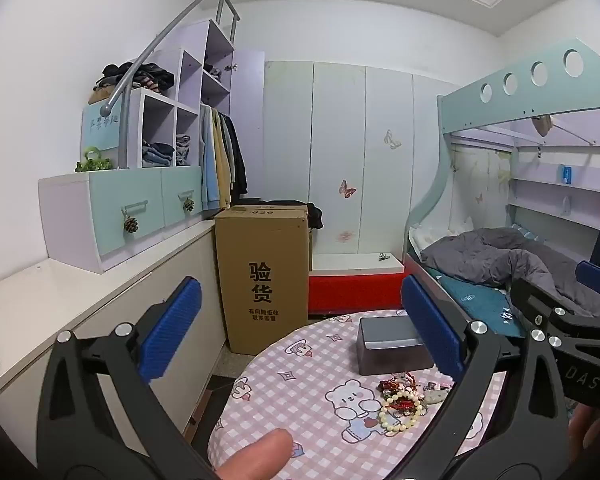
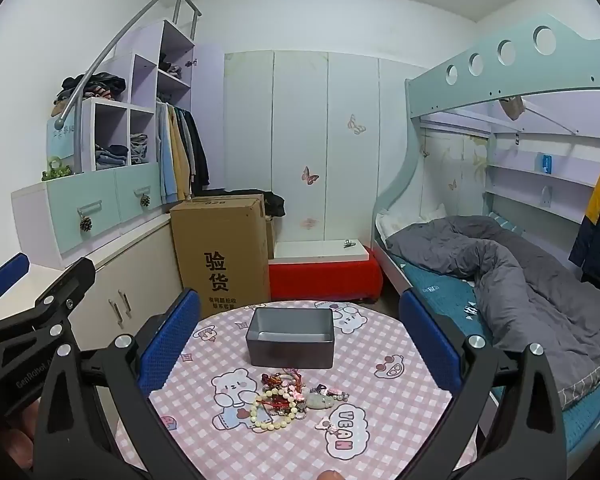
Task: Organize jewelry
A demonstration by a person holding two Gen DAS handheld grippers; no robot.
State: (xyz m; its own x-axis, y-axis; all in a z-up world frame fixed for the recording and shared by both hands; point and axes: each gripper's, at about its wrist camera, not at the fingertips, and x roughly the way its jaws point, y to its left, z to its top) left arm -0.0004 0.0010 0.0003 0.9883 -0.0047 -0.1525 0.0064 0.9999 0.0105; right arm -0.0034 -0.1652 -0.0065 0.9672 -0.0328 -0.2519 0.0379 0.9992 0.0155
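A pile of jewelry (image 2: 294, 400) lies on the round table with the pink checked cloth (image 2: 380, 420): a cream bead bracelet (image 2: 270, 418), red pieces and small charms. Behind it stands an open, empty grey metal box (image 2: 290, 342). My right gripper (image 2: 300, 340) is open and empty, held above the table's near side, with the pile and box between its blue pads. My left gripper (image 1: 300, 332) is open and empty, up and to the left of the table; the jewelry (image 1: 402, 404) and the box (image 1: 392, 346) sit by its right finger. The right gripper's body shows at the far right of the left wrist view.
A tall cardboard box (image 2: 224, 252) stands on the floor behind the table, next to a low cabinet (image 2: 132, 276). A red bench (image 2: 324, 276) is at the back. A bunk bed with a grey duvet (image 2: 500, 264) runs along the right.
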